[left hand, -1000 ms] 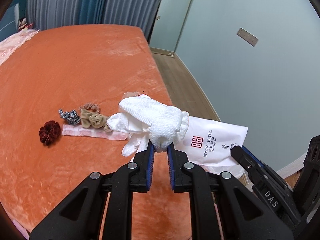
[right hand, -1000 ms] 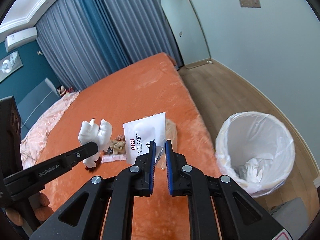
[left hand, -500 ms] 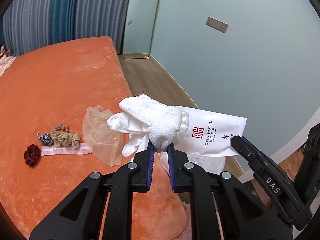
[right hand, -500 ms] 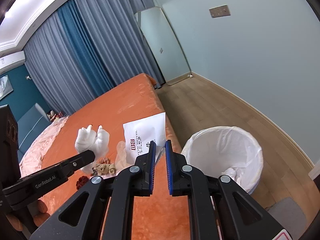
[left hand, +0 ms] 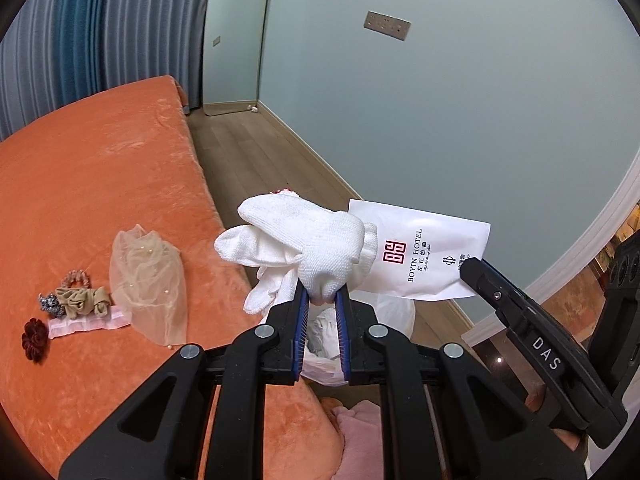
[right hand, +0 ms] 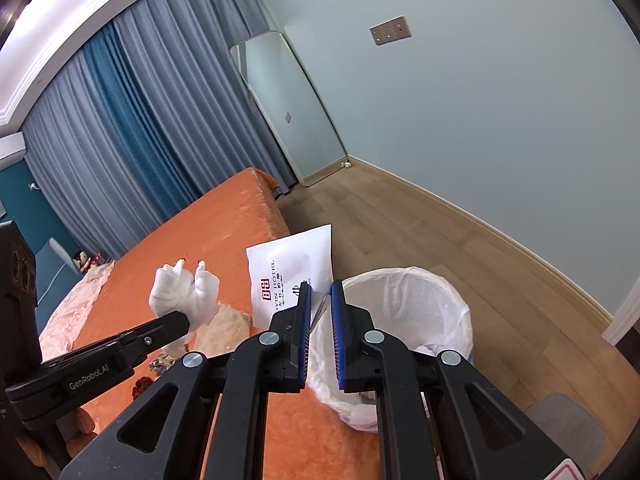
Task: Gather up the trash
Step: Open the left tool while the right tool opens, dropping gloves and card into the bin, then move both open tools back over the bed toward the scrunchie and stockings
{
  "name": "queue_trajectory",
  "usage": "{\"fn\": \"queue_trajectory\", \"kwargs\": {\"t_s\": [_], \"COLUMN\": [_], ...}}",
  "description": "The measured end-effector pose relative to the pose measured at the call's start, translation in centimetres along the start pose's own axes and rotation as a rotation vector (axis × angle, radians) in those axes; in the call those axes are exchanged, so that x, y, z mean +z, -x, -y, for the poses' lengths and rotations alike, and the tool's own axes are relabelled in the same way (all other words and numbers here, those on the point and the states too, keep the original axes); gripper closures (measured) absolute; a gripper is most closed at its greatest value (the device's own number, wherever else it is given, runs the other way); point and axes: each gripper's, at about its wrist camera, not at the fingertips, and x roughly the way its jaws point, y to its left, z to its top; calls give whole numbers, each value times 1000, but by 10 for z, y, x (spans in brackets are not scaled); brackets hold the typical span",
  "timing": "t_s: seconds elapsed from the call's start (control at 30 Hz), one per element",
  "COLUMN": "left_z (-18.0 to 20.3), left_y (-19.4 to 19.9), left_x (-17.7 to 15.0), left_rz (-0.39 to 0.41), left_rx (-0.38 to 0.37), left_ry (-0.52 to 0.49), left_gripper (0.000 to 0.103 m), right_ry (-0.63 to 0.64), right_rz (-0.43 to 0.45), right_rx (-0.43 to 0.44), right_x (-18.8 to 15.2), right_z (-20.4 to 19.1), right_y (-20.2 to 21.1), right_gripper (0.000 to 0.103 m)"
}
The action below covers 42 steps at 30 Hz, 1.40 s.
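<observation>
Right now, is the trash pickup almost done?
Partly. The bin already has crumpled white trash inside. In hand: the left gripper clamps white gloves, the right gripper a white packet, both near the bin. Left: dropping them in. The hair ties and net remain on the bed.

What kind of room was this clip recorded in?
Most likely a hotel bedroom: a bed with an orange blanket, floor-length curtains, a standing mirror, and a white packet printed "Boyin Hotel".
</observation>
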Motion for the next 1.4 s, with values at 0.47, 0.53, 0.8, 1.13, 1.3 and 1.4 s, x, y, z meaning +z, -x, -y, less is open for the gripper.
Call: {"fn": "queue_trajectory", "kwargs": {"t_s": [0.47, 0.53, 0.8, 1.13, 1.3, 1.4], "left_z": [34, 38, 41, 19, 2, -7], "left_y": [-47, -55, -77, -77, -67, -58], "left_x": [7, 9, 13, 8, 4, 0], "left_rz": [-61, -71, -82, -72, -63, -54], "left_rx": [-62, -71, -86, -30, -12, -1], "left_ry": [-49, -52, -32, 2, 38, 56], "left_gripper": [89, 89, 67, 56, 56, 56], "right_ry": [-37, -37, -47, -31, -11, 4], "right_rz": [-7, -13, -33, -65, -75, -81], "right_rx": [-53, -60, -67, -55, -55, -52], "right_x": [2, 2, 2, -5, -8, -10], "right_z": [34, 38, 45, 33, 24, 17], "right_y": [-12, -17, -34, -48, -48, -48], "right_gripper": [93, 93, 87, 77, 73, 72]}}
